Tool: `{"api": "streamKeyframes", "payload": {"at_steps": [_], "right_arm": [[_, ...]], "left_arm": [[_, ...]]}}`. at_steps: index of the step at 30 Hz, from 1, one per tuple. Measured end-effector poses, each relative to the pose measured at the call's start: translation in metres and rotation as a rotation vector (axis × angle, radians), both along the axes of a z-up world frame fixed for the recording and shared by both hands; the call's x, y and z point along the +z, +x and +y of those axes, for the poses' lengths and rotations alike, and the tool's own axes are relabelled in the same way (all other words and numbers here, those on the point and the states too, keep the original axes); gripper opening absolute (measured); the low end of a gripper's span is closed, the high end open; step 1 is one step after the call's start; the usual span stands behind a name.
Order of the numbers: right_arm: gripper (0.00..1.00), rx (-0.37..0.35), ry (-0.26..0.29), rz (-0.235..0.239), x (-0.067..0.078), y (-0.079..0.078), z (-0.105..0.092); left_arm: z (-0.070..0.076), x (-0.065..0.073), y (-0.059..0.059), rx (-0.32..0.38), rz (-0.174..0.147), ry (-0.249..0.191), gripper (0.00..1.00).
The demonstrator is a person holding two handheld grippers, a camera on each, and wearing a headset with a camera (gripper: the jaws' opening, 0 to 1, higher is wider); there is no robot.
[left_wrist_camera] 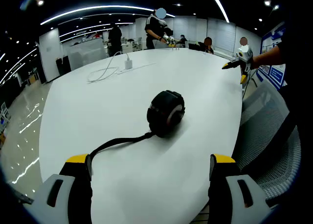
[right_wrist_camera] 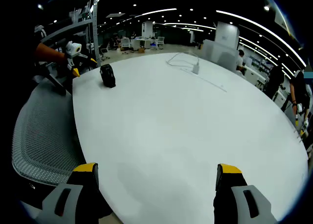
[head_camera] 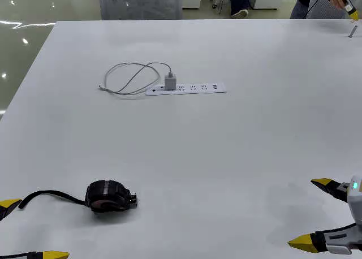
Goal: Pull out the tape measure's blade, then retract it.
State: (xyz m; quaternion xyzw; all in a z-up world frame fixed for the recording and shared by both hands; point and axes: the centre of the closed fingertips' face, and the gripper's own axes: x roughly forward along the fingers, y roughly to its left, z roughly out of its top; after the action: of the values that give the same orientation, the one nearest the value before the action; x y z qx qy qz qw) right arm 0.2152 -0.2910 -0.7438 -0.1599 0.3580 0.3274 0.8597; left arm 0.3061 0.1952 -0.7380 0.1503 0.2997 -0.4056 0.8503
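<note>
A black tape measure (head_camera: 108,195) lies on the white table (head_camera: 226,146) near its front left, blade not drawn out, black wrist strap (head_camera: 48,195) trailing left. My left gripper (head_camera: 31,229) stands open just left of it, yellow tips on either side of the strap's end. In the left gripper view the tape measure (left_wrist_camera: 166,112) sits ahead of the open gripper (left_wrist_camera: 150,159), apart from it. My right gripper (head_camera: 310,212) is open and holds nothing at the front right, far from the tape measure (right_wrist_camera: 107,76).
A white power strip (head_camera: 186,89) with a charger and a coiled white cable (head_camera: 130,78) lies mid-table. A mesh chair (right_wrist_camera: 44,131) stands at the table's near edge. A person works with grippers (head_camera: 346,4) at the far right corner.
</note>
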Motion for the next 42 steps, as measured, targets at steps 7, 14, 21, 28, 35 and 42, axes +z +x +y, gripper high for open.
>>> {"api": "streamKeyframes", "payload": {"at_steps": [7, 14, 21, 28, 35, 42], "right_arm": [[0.99, -0.002, 0.01, -0.003, 0.0, 0.0, 0.004], [0.99, -0.003, 0.01, 0.001, -0.002, 0.0, 0.004], [0.99, 0.002, 0.012, -0.008, 0.003, 0.003, 0.007], [0.99, 0.019, 0.017, -0.014, 0.008, 0.012, 0.017], [0.99, 0.06, 0.023, -0.024, 0.013, 0.022, 0.034], [0.99, 0.096, 0.022, -0.032, 0.017, 0.034, 0.044]], "left_arm": [[0.0, 0.004, 0.005, -0.005, 0.0, 0.004, 0.99], [0.001, 0.005, 0.009, -0.008, -0.001, 0.007, 0.99], [-0.003, 0.0, 0.007, -0.068, 0.011, 0.037, 0.99], [-0.013, 0.004, 0.009, -0.134, 0.049, 0.044, 0.99], [-0.028, 0.012, 0.021, -0.24, 0.048, 0.079, 0.99], [-0.045, 0.018, 0.029, -0.321, 0.057, 0.1, 0.99]]}}
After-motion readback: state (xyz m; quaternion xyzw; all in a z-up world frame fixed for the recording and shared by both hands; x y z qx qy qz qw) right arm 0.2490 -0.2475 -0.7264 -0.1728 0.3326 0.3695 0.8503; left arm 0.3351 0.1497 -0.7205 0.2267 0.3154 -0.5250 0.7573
